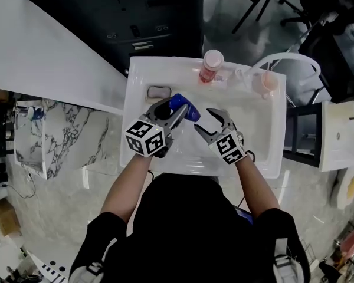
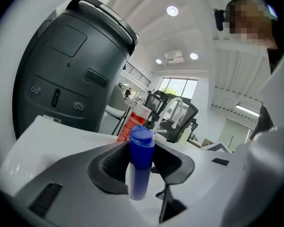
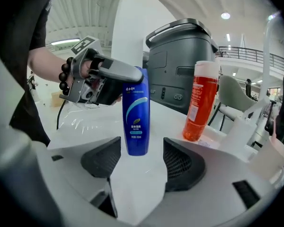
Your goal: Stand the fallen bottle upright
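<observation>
A blue shampoo bottle [image 3: 136, 112] hangs upright over the white basin [image 1: 265, 135], its base near the basin floor; whether it touches I cannot tell. My left gripper [image 1: 177, 112] is shut on its upper part, just under the blue cap [image 2: 142, 140]. In the left gripper view the bottle [image 2: 141, 176] fills the gap of that gripper [image 2: 141, 162], both pads against it. My right gripper [image 1: 205, 121] is beside it on the right, open. In the right gripper view, the right gripper [image 3: 142, 162] has nothing between its jaws; the bottle stands just beyond them.
A red-orange bottle [image 1: 211, 68] with a white cap stands upright at the basin's far edge, also in the right gripper view [image 3: 201, 103]. A translucent cup [image 1: 265, 82] and a white curved tap [image 1: 290, 61] are at the back right. A dark grey machine [image 3: 177, 70] stands behind.
</observation>
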Action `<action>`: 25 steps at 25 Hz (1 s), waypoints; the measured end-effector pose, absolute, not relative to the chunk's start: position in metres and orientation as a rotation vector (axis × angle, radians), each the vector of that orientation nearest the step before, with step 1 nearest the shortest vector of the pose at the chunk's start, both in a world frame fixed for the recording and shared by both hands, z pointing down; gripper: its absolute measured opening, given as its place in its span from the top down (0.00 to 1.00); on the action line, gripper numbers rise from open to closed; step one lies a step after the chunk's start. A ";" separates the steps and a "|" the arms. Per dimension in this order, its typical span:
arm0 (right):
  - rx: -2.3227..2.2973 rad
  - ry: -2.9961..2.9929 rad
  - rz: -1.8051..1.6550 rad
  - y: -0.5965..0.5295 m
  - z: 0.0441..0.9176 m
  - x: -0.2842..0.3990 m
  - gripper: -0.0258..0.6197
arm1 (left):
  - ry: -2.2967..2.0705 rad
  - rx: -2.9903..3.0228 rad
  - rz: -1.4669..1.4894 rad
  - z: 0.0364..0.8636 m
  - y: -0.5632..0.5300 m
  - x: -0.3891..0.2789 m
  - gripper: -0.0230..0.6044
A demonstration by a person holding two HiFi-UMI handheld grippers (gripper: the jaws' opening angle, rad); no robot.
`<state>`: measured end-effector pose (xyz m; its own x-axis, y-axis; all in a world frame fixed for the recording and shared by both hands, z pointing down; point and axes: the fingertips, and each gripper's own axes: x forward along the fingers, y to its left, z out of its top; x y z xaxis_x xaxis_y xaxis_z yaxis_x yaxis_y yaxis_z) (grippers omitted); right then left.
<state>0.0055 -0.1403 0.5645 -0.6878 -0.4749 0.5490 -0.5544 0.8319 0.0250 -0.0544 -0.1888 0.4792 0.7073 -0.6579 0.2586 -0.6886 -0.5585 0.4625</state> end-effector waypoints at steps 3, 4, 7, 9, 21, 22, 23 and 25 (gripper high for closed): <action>0.800 -2.451 0.195 -0.144 0.563 0.011 0.53 | -1.045 2.402 0.127 0.477 -0.210 -0.062 0.71; 0.806 -2.449 0.196 -0.143 0.563 0.012 0.54 | -1.052 2.417 0.146 0.476 -0.218 -0.063 0.71; 0.817 -2.437 0.201 -0.138 0.567 0.015 0.54 | -1.094 2.463 0.193 0.469 -0.239 -0.067 0.71; 0.820 -2.432 0.203 -0.134 0.570 0.019 0.56 | -1.117 2.474 0.199 0.465 -0.250 -0.069 0.71; 0.992 -2.385 0.308 -0.133 0.561 0.060 0.61 | -1.223 2.584 0.340 0.463 -0.304 -0.067 0.71; 1.009 -2.386 0.322 -0.133 0.561 0.064 0.61 | -1.233 2.586 0.344 0.463 -0.308 -0.067 0.71; 1.029 -2.389 0.340 -0.133 0.560 0.067 0.63 | -1.244 2.587 0.347 0.463 -0.312 -0.068 0.71; 1.074 -2.398 0.389 -0.134 0.556 0.074 0.63 | -1.265 2.588 0.357 0.464 -0.319 -0.068 0.71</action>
